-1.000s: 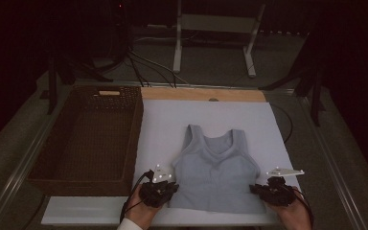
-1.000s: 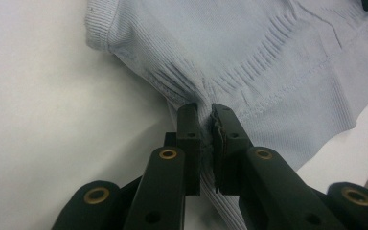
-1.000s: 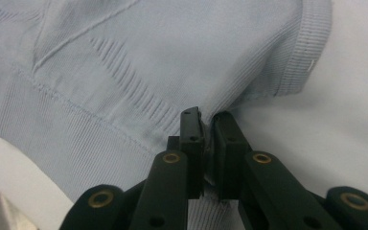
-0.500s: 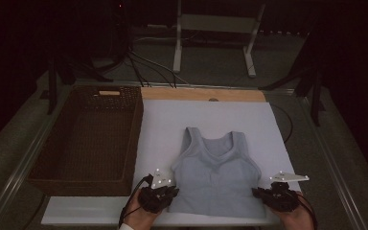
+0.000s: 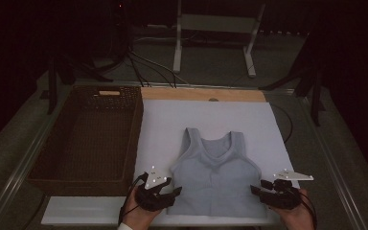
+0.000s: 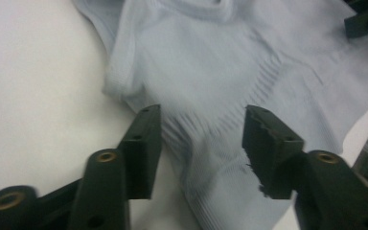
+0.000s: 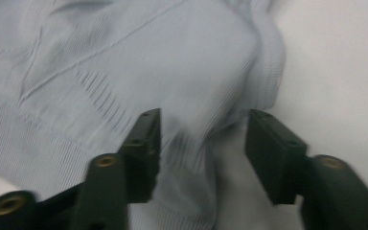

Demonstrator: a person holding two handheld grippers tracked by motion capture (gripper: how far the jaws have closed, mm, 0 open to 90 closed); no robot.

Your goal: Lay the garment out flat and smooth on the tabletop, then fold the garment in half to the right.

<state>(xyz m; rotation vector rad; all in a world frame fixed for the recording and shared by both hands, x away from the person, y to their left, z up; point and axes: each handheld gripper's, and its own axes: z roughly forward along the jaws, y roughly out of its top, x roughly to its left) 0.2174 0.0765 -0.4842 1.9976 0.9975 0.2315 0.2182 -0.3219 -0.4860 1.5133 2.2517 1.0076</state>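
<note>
- Pale grey-blue tank top (image 5: 214,179) lying flat on the white surface (image 5: 167,120), neck and straps toward the far edge, hem toward the near edge; front side up, ribbed band along the bottom
- Left claw (image 5: 174,193) down at the top's lower left corner, held in a hand (image 5: 139,213) coming in from the bottom of the high view; jaws just been opening, now standing roughly half apart
- Seen in the left gripper view (image 6: 201,139): fabric of the top (image 6: 230,72) lying slack between the two black jaws, pads not pressing on it; nothing gripped
- Right claw (image 5: 256,188) at the lower right corner of the top, in the other hand (image 5: 299,215); jaws likewise just been opening, parted about halfway
- Seen in the right gripper view (image 7: 202,136): side edge of the top (image 7: 139,62) bunched in a soft fold between the jaws, cloth loose, free of both pads; white surface bare beyond it
- Dark woven basket (image 5: 87,139) just left of the white surface, apart from the top
- Strip of bare wood (image 5: 201,94) along the far edge of the white surface
</note>
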